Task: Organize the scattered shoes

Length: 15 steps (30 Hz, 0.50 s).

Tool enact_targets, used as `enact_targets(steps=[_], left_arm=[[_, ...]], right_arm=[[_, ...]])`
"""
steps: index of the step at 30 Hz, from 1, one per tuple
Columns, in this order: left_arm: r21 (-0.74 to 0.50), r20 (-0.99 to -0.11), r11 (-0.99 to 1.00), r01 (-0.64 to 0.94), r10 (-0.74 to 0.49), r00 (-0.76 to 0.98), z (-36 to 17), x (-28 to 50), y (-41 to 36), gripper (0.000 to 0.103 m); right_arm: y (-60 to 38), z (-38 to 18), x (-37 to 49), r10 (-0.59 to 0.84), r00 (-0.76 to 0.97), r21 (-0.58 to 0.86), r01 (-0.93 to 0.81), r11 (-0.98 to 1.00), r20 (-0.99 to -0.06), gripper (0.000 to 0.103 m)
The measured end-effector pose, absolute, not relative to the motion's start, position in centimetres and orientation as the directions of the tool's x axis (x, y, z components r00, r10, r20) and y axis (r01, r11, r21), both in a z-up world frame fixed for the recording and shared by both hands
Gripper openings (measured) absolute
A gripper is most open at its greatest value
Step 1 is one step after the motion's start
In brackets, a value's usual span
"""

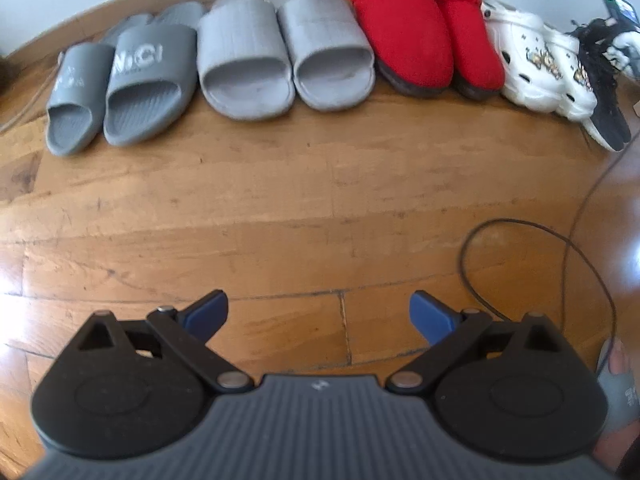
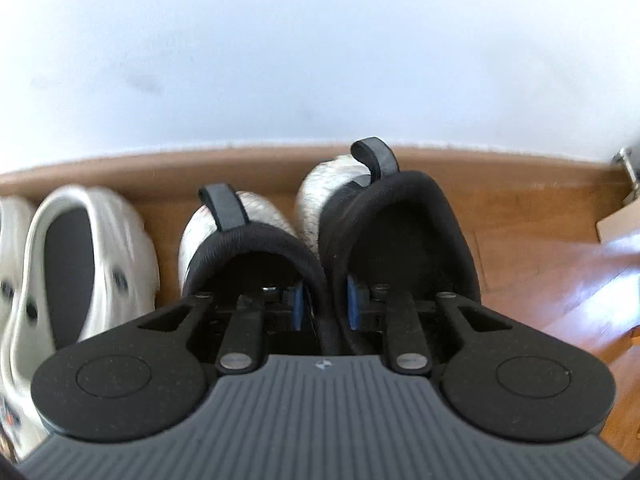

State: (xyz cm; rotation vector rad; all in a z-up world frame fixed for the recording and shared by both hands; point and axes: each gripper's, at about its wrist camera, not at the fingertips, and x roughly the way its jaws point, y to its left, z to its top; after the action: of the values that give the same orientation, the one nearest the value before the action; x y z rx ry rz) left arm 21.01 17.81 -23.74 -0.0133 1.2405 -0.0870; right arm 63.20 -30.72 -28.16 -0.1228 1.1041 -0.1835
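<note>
In the right wrist view my right gripper (image 2: 326, 304) is shut on a pair of black-and-white sneakers. Its blue pads (image 2: 298, 306) pinch the inner collars of the left sneaker (image 2: 240, 236) and the right sneaker (image 2: 404, 216) together, toes toward the wall. A white clog (image 2: 80, 256) lies just left of them. My left gripper (image 1: 320, 316) hangs open over bare wooden floor, well short of the shoe row. That row runs along the wall: dark grey slides (image 1: 120, 88), light grey slides (image 1: 280, 60), red slippers (image 1: 420, 40), white clogs (image 1: 532, 64), then the sneakers (image 1: 604, 80).
A black cable (image 1: 560, 240) loops over the floor (image 1: 280, 208) to the right of my left gripper. A person's foot in a grey slipper (image 1: 618, 384) stands at the lower right. A white wall (image 2: 320, 60) with a wooden skirting backs the row. A cardboard piece (image 2: 620, 220) lies at the right.
</note>
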Motion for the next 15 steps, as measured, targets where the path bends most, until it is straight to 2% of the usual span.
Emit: enact_targets(steps=[2,4,6,7,8,12,14,15], left_arm=[[-0.064,-0.941,0.997,0.052,-0.077,0.329,-23.4,20.9,18.1,0.098],[-0.069,-0.938,0.997,0.044,-0.08,0.337,-23.1,20.8,18.4,0.098],[-0.062,-0.938,0.997,0.036,-0.071,0.34,-22.8,20.9,18.7,0.098],[-0.055,-0.934,0.998,0.025,-0.06,0.353,-22.1,21.0,19.1,0.098],[-0.05,-0.928,0.999,0.012,-0.051,0.369,-21.3,21.0,19.4,0.098],[-0.034,-0.896,0.999,-0.034,-0.016,0.443,-17.0,21.3,20.3,0.098],[-0.027,-0.876,0.999,-0.043,-0.003,0.483,-14.6,21.2,20.4,0.098],[-0.027,-0.849,0.999,-0.045,0.001,0.529,-11.4,21.1,20.4,0.098]], right_arm=[[-30.2,-28.0,63.6,-0.224,0.432,-0.203,0.093,0.975,-0.873,0.028],[-30.2,-27.4,63.3,-0.237,0.437,-0.207,0.118,0.971,-0.867,0.043],[-30.4,-26.4,62.6,-0.244,0.453,-0.206,0.133,0.97,-0.858,0.072],[-30.5,-25.1,61.7,-0.255,0.464,-0.214,0.139,0.967,-0.848,0.078],[-30.5,-24.9,61.5,-0.256,0.466,-0.216,0.138,0.967,-0.847,0.082],[-30.2,-19.4,56.6,-0.215,0.498,-0.187,0.106,0.977,-0.84,0.082],[-29.4,-14.9,52.0,-0.166,0.528,-0.15,0.073,0.986,-0.833,0.082],[-29.2,-13.6,50.7,-0.144,0.533,-0.132,0.062,0.989,-0.833,0.082]])
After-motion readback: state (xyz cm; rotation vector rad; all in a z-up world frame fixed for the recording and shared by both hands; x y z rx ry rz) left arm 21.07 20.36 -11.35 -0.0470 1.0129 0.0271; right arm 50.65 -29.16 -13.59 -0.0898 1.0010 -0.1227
